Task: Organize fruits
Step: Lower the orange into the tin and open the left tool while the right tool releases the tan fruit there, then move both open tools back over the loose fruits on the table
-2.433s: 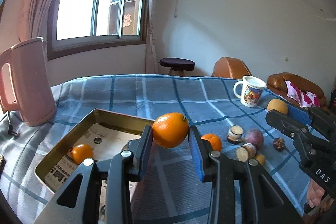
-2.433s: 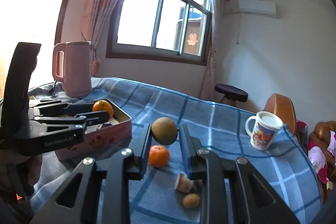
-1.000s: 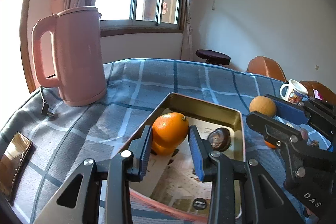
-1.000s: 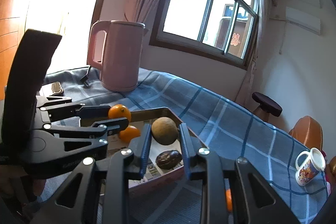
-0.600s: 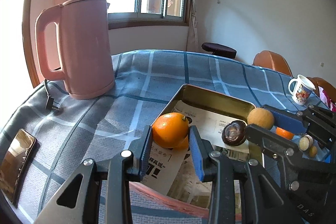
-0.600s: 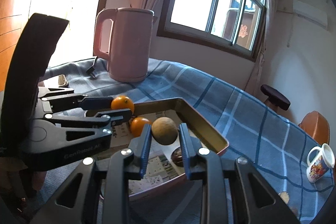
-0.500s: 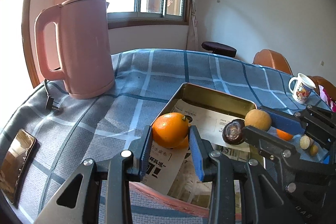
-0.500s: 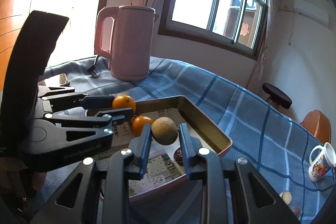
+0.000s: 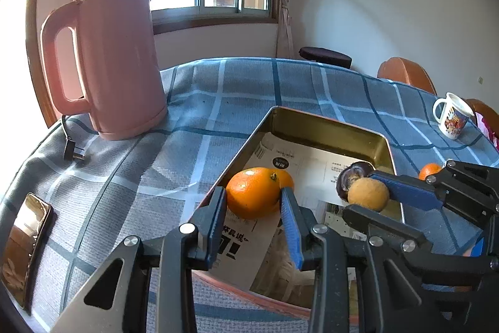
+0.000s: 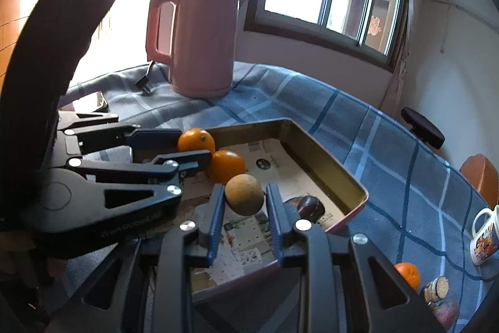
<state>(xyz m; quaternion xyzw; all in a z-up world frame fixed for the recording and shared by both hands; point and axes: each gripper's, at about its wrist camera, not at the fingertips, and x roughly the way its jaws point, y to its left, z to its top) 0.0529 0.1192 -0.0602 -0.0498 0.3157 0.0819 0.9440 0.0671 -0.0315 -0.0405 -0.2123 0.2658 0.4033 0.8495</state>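
Spreading under both grippers, the blue plaid tablecloth [image 9: 218, 102] carries everything else. The pink kettle [image 9: 118, 58] stands ahead and to the left of the left gripper [image 9: 253, 202], well apart from it. The gold metal tray [image 9: 324, 133], lined with printed paper, lies directly below and ahead of both grippers. The left gripper is clenched on a large orange [image 9: 252, 192], held over the tray's near left part, with a second orange [image 10: 226, 166] in the tray just behind it. The right gripper [image 10: 244, 202] is clamped on a tan round fruit [image 10: 244, 198], held over the tray to the right of the left gripper; a dark brown fruit [image 10: 307, 206] lies on the paper just right of its fingers. A dark phone [image 9: 21, 245] lies far left of the left gripper. A printed mug [image 9: 452, 114] stands far right, ahead of the right gripper. A small orange [image 10: 407, 273] sits on the cloth right of the right gripper, outside the tray.
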